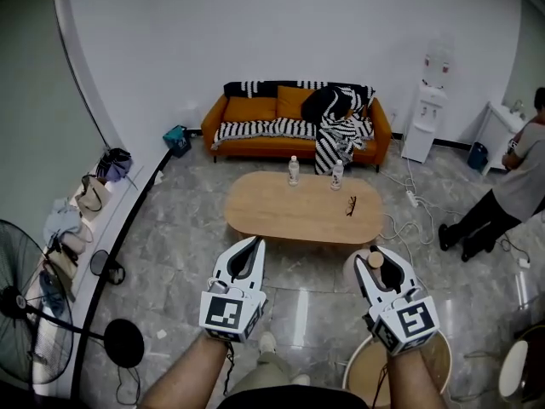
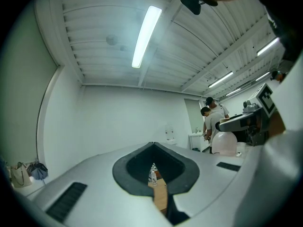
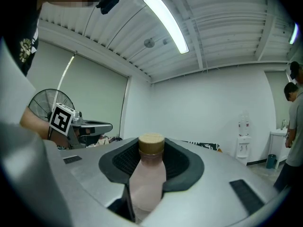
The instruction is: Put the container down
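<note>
A: Near side of the oval table [image 1: 298,211], toward its right end: item?
B: Right gripper [image 1: 380,265], jaws clamped on the container [image 3: 147,181], pale pink with a tan cap, held short of the table and not touching it.
A: Near side, left of that?
B: Left gripper [image 1: 253,245], jaws together, nothing between.
A: On the table itself?
B: Clear bottle [image 1: 294,170] and second bottle [image 1: 337,175] at the far edge; glasses [image 1: 351,205] toward the right end.

light: bright, even, from ceiling tube light [image 2: 147,36] | glare: soft bloom around it | edges: fisheye bend, dark vignette | focus: foreground below it soft
</note>
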`<state>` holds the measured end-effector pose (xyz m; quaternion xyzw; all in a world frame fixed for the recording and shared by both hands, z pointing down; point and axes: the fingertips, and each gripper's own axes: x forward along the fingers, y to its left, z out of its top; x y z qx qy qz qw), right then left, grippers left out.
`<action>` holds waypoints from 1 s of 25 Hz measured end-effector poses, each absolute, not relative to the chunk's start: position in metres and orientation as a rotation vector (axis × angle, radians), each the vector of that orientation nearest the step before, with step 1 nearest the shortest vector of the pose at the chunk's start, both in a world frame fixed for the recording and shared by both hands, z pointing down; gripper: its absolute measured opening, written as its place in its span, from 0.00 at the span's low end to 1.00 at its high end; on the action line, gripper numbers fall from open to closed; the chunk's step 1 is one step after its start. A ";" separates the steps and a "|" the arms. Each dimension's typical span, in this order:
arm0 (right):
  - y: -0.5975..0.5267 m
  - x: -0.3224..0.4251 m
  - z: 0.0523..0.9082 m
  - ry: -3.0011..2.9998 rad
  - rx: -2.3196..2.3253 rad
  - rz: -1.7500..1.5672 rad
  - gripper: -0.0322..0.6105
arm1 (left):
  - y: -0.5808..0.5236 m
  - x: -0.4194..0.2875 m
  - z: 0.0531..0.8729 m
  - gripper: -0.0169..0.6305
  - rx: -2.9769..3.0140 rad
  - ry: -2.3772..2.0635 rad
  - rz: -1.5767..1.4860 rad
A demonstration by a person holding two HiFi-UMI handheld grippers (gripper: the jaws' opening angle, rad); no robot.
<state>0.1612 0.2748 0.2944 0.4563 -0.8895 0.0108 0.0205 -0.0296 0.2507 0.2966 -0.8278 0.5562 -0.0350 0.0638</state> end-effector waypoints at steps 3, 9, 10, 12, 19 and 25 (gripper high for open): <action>0.267 0.158 0.297 -2.744 1.424 0.036 0.28 | 0.239 -0.031 0.300 0.05 -2.516 1.668 -0.102; 0.246 0.154 0.298 -2.716 1.467 0.050 0.28 | 0.213 -0.037 0.300 0.05 -2.531 1.638 -0.095; 0.242 0.152 0.297 -2.717 1.469 0.046 0.28 | 0.209 -0.038 0.300 0.05 -2.531 1.633 -0.095; 0.234 0.149 0.295 -2.721 1.470 0.042 0.28 | 0.201 -0.041 0.298 0.05 -2.531 1.633 -0.109; 0.207 0.141 0.297 -2.704 1.508 0.035 0.28 | 0.177 -0.056 0.299 0.05 -2.539 1.616 -0.128; 0.190 0.129 0.302 -2.698 1.508 0.068 0.28 | 0.159 -0.070 0.306 0.05 -2.537 1.627 -0.142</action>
